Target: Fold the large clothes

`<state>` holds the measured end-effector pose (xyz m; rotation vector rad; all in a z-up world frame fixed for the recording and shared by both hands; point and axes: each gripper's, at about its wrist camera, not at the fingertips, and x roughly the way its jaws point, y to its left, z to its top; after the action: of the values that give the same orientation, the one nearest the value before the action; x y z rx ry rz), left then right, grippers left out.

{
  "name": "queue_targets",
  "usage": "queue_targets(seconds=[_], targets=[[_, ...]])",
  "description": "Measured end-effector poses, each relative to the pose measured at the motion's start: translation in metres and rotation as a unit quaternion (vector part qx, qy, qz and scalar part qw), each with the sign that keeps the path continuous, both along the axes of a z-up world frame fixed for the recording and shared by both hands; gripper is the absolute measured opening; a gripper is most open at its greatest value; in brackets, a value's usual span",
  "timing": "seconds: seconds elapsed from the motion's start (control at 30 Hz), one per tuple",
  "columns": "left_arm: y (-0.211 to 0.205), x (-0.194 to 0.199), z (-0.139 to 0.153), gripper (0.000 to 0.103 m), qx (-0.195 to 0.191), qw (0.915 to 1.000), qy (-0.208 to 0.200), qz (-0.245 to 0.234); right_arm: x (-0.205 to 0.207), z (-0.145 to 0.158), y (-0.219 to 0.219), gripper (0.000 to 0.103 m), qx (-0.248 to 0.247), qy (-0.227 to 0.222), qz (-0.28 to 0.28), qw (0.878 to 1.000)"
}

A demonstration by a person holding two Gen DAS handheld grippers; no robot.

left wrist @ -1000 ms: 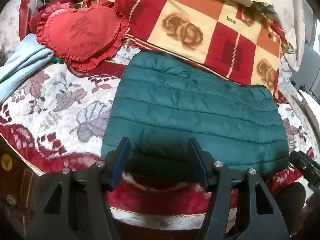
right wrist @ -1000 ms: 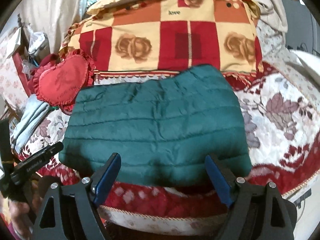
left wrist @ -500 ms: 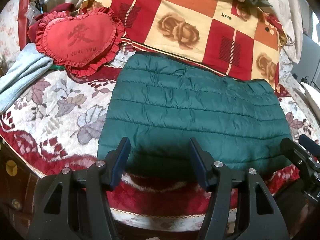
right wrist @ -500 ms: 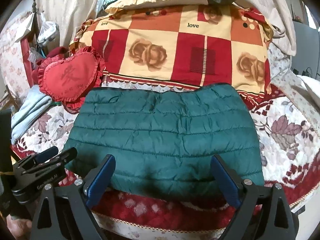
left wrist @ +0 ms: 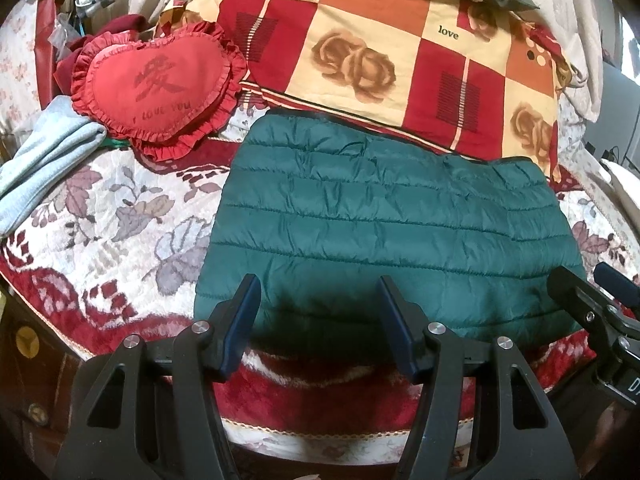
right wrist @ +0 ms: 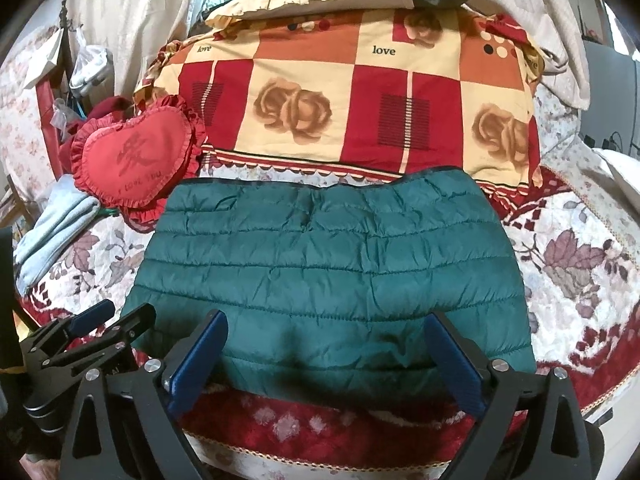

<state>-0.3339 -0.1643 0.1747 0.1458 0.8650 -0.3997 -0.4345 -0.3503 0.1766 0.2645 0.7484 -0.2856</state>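
Nearest, the left gripper (left wrist: 316,312) holds its jaws partly apart and empty, while the right gripper (right wrist: 324,354) has its jaws opening wide, nothing between them. Beyond both, the folded green quilted jacket (right wrist: 328,272) lies flat near the bed's (right wrist: 580,280) front edge. Farther back rest a heart cushion (left wrist: 158,82) and a checked quilt (right wrist: 352,104).

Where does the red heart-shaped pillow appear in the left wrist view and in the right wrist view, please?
Left wrist view: heart-shaped pillow, upper left, beyond the green quilted jacket's far left corner.
Right wrist view: heart-shaped pillow, left of centre, by the jacket's far left corner.
Shared landmark: the checked "love" quilt behind both.
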Motion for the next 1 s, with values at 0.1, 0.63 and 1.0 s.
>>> queue_targets(seconds=[0.1, 0.63, 1.0], targets=[[-0.001, -0.001, 0.002, 0.060, 0.001, 1.0000, -0.005, -0.001, 0.000, 0.000, 0.000, 0.099, -0.002, -0.001, 0.002, 1.000], [-0.002, -0.003, 0.006, 0.060, 0.010, 0.9998, -0.015, -0.002, 0.000, -0.002, 0.002, 0.100, 0.010, 0.004, 0.000, 1.000], [-0.008, -0.015, 0.009, 0.060, 0.034, 0.9984, -0.045, -0.012, -0.001, -0.003, 0.005, 0.100, 0.016, 0.004, 0.000, 1.000]])
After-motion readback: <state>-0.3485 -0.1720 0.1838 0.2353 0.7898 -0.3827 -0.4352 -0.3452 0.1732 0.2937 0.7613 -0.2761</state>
